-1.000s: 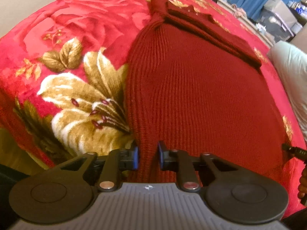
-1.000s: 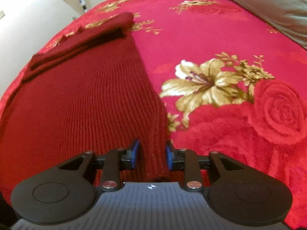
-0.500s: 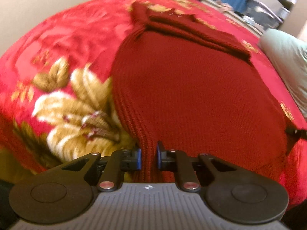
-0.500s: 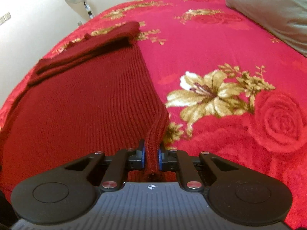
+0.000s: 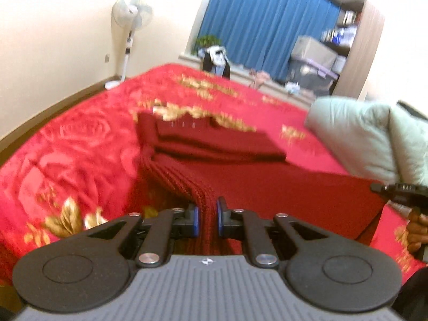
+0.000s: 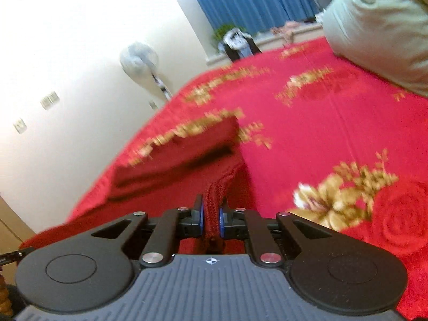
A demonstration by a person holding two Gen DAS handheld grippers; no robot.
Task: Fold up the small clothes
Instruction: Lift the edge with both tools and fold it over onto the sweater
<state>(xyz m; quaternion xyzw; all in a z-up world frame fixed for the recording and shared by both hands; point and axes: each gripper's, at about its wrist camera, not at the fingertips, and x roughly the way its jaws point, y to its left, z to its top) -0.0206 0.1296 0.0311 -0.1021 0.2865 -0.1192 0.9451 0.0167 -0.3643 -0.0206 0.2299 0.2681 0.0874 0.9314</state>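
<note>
A dark red knitted sweater (image 5: 267,182) lies on the bed, its sleeves folded across the far end (image 5: 214,144). My left gripper (image 5: 207,218) is shut on the near hem at the sweater's left corner, lifted off the blanket. My right gripper (image 6: 211,218) is shut on the other hem corner (image 6: 214,200), also raised; its tip shows at the right edge of the left wrist view (image 5: 396,188), held by a hand (image 5: 417,230). The hem stretches taut between the two. The folded sleeves (image 6: 182,157) show in the right wrist view too.
A red blanket (image 5: 80,155) with gold flowers covers the bed. A pale green pillow (image 5: 361,139) sits to the right of the sweater. A standing fan (image 5: 131,34), blue curtains (image 5: 267,21) and storage boxes (image 5: 313,58) stand beyond the bed.
Both grippers closed on the sweater's near hem corners and rose, lifting the hem off the blanket. The views tipped up, bringing the wall, fan and curtains into sight.
</note>
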